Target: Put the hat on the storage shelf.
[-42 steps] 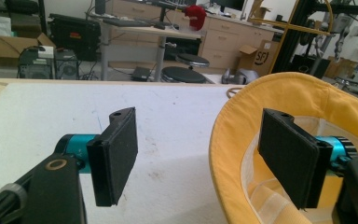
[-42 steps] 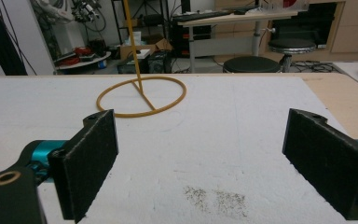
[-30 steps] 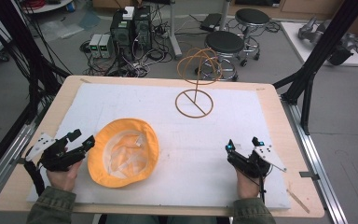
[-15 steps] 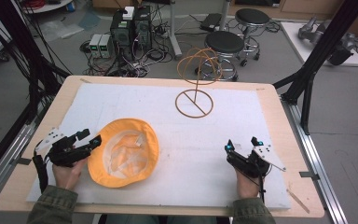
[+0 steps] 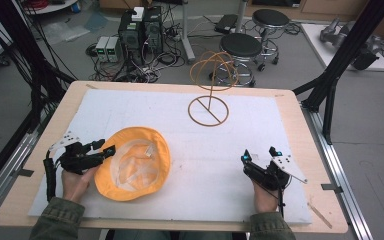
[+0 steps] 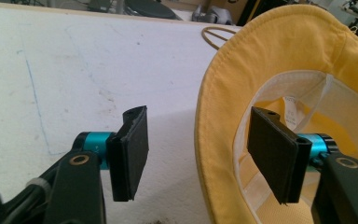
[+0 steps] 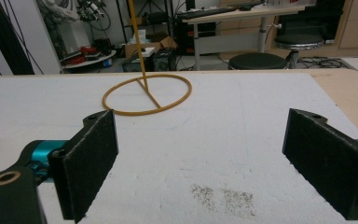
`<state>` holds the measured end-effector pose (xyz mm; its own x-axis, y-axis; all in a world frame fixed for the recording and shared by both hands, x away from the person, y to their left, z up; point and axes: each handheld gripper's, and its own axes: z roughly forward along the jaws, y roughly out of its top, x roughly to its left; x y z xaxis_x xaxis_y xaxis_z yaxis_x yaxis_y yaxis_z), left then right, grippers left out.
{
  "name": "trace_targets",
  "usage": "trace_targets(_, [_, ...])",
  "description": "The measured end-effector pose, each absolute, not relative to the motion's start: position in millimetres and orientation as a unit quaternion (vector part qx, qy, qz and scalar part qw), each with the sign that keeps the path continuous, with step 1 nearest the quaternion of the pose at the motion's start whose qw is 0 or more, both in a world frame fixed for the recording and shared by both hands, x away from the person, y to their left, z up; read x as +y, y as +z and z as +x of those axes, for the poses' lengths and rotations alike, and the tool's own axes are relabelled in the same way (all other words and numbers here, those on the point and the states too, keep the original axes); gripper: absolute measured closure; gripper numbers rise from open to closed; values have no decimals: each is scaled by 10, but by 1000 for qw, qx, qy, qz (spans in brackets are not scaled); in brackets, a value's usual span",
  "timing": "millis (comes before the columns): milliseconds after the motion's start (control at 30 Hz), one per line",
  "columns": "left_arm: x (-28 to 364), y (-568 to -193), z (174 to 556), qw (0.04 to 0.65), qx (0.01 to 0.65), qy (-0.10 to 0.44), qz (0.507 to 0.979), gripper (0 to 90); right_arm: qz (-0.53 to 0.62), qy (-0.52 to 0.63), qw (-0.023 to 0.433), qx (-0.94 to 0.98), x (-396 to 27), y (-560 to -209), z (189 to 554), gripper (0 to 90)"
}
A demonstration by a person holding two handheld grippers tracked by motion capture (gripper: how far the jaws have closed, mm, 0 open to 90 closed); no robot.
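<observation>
The tabletop [image 5: 290, 107] is a light wooden board, rounded at the corners, covered almost edge to edge by a white sheet [image 5: 190, 150] carrying faint pencil lines and a grey smudge near the right gripper. A yellow hat [image 5: 135, 162] lies upside down on the left part of the sheet, pale lining upward. A wire hat stand [image 5: 209, 97] with a ring base and domed top stands at the far middle, well apart from the hat.

The left gripper [image 5: 102, 148] sits at the hat's left edge. In the left gripper view its jaws are set wide, one outside the brim over the sheet, the other inside the crown; the brim passes between them, untouched by either pad. The right gripper [image 5: 259, 156] rests on the near right of the sheet, jaws wide and empty, pointed toward the stand.

Beyond the tabletop: grey floor, two round stools [image 5: 242, 46], stacked electronics [image 5: 139, 27] with tangled cables, and black frame struts [image 5: 347, 55] on both sides.
</observation>
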<state>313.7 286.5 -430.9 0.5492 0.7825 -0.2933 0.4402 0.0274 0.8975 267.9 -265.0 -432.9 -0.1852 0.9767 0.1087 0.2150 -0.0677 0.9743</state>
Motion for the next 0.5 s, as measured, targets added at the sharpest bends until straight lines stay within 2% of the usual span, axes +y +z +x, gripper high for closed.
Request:
trace_targets(133, [2879, -4305, 3140, 559, 459, 143, 675, 477, 520, 514, 370, 573, -2651, -4327, 2677, 92])
trace_targets(233, [2882, -4306, 3143, 557, 464, 136, 675, 571, 520, 517, 369, 572, -2651, -4325, 2676, 92])
trace_targets(400, [2885, -4310, 3145, 562, 459, 122, 677, 850, 519, 516, 369, 573, -2653, -4327, 2679, 92])
trace_targets(500, [2879, -4275, 3105, 576, 447, 131, 672, 864, 521, 517, 368, 572, -2650, -4326, 2677, 92])
